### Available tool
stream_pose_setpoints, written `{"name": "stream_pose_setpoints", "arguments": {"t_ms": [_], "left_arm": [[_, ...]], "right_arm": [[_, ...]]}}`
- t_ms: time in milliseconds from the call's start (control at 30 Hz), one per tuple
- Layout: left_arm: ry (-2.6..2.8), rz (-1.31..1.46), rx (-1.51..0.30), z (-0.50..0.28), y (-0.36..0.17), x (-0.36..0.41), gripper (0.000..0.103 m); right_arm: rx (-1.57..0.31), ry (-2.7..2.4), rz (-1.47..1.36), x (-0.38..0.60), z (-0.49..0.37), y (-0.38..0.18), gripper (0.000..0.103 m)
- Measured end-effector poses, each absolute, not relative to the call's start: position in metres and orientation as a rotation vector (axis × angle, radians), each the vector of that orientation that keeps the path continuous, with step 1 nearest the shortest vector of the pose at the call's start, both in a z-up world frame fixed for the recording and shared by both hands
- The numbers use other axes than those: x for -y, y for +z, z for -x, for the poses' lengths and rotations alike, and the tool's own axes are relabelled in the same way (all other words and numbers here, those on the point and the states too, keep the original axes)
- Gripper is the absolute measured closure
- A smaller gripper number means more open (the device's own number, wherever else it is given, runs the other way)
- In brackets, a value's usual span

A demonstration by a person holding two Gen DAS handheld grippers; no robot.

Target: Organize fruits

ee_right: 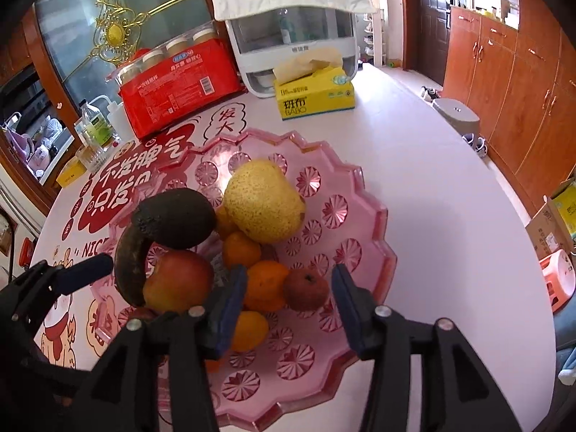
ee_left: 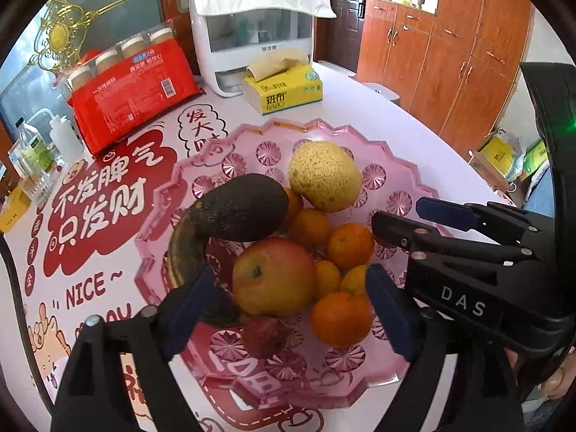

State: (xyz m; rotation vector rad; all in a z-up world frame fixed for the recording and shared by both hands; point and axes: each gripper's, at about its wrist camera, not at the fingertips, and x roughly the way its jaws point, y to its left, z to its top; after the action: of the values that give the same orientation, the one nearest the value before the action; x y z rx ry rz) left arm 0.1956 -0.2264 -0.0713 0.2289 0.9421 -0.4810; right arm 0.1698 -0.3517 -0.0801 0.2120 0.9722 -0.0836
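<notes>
The fruits are sitting piled in a pink plastic bowl [ee_left: 392, 194] on the white desk [ee_right: 432, 187]. A speckled yellow pear [ee_left: 324, 176] is lying at the far side of the pile, with a dark avocado [ee_left: 244, 207] just beside it, resting on the upper end of a blackened banana [ee_left: 183, 252] that is curving along the bowl's left side. A red-yellow apple [ee_left: 273, 275] is sitting in the middle, touching several small oranges [ee_left: 349, 246] clustered to its right. A small reddish fruit [ee_right: 306, 289] is lying among them; what kind it is cannot be told.

The left tool [ee_left: 288, 316] is hovering over the near part of the bowl with its jaws spread wide and nothing between them, the apple showing in the gap. The right tool [ee_right: 289, 309] is likewise hanging released and empty above the oranges and the reddish fruit.

Behind the bowl, a yellow tissue box [ee_right: 313, 95], a red package of cups [ee_right: 176, 90] and a white appliance [ee_right: 291, 46] are standing on the desk.
</notes>
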Motion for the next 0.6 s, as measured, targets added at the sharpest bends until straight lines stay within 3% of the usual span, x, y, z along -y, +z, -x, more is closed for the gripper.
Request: {"name": "stream_pose_setpoints", "arguments": {"t_ms": [200,600], "left_arm": [[-0.441,-0.222,-0.946,-0.186,-0.062,0.211,0.001],[-0.317,-0.165,-0.890,-0.133,-0.026,0.142,0.001]], "right_arm": [[-0.956,-0.078,-0.202,0.344,-0.161,-0.067,0.053],[-0.876,-0.030,-0.139,0.305,-0.111,-0.027,0.052]]}}
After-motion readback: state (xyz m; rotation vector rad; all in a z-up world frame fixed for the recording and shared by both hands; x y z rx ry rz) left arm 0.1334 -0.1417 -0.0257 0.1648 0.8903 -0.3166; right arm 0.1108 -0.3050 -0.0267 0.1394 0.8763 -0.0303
